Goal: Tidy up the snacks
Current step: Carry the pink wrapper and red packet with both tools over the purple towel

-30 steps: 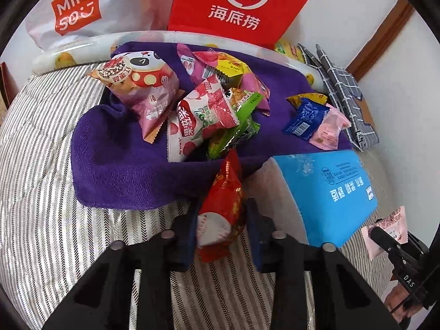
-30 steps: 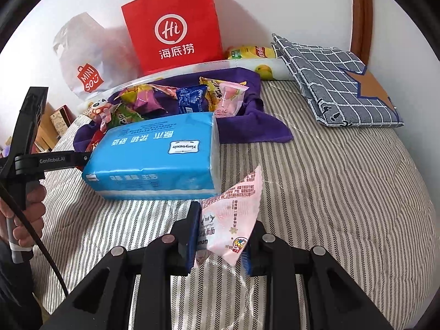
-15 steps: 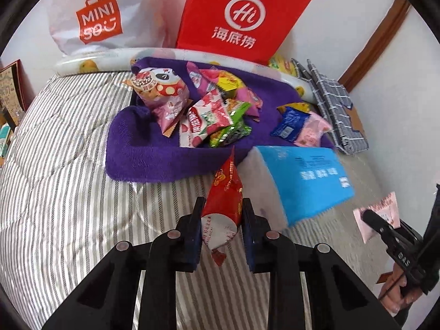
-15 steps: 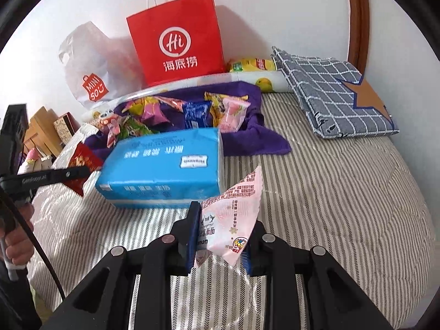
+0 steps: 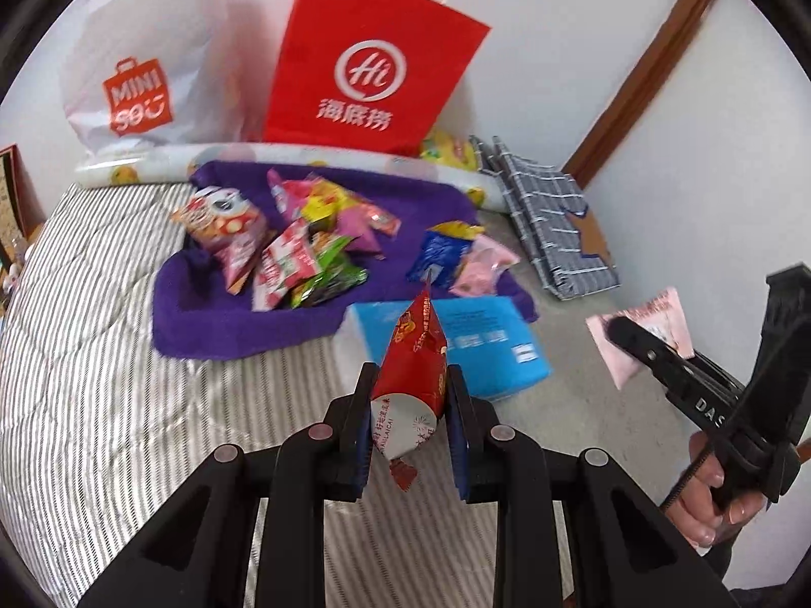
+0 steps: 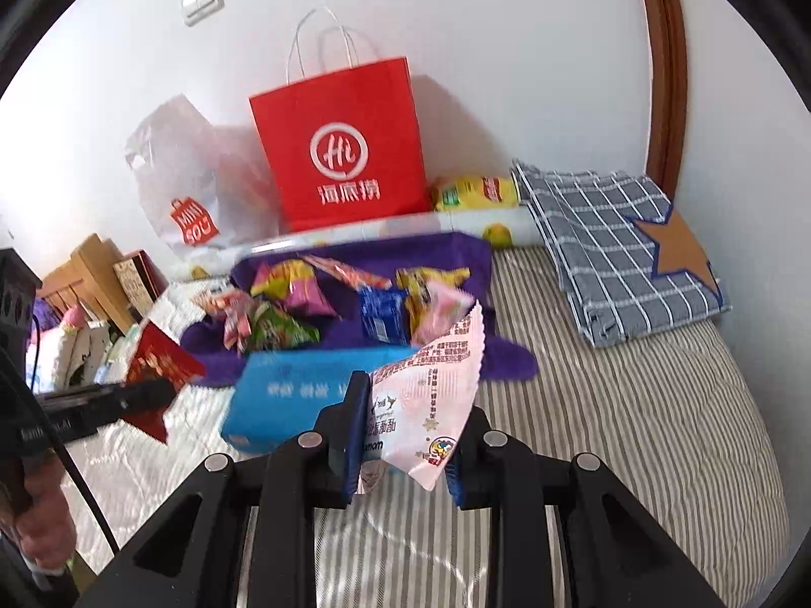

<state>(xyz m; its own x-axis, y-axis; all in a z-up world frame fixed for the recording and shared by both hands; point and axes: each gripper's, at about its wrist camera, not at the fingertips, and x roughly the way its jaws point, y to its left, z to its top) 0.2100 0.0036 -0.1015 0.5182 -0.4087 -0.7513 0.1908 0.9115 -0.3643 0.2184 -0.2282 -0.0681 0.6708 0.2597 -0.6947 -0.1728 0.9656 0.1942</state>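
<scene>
From your left wrist camera, your left gripper (image 5: 409, 423) is clamped on a red foil snack packet with a white end (image 5: 411, 370), both pads pressing its sides, and the packet hangs clear of the grey-and-white striped quilt (image 5: 96, 354). Beyond it a blue plastic-wrapped pack of tissues (image 5: 486, 342) lies on the quilt, touching the near edge of a purple towel (image 5: 213, 319). On that towel sits a loose heap of coloured snack packets (image 5: 299, 248), with a dark blue packet (image 5: 440, 256) and a pale pink one (image 5: 484, 268) a little apart to the right. Against the wall stand a red paper carrier bag (image 5: 370, 61) and a white plastic shopping bag (image 5: 147, 71). At the right edge you see your right hand (image 5: 714, 486) holding the other gripper, closed on a pink-and-white snack packet (image 5: 654, 324).

From your right wrist camera, your right gripper (image 6: 408, 448) grips that pink-and-white snack packet (image 6: 431, 395) between both pads, above the quilt (image 6: 633, 430). The tissue pack (image 6: 299, 385) lies just behind it, then the towel (image 6: 456, 258) with its heap of snacks (image 6: 289, 299). A folded grey checked cloth with a brown star (image 6: 623, 248) rests at the right, well apart from the towel. At the left, your left gripper holds the red packet (image 6: 162, 359) aloft.
</scene>
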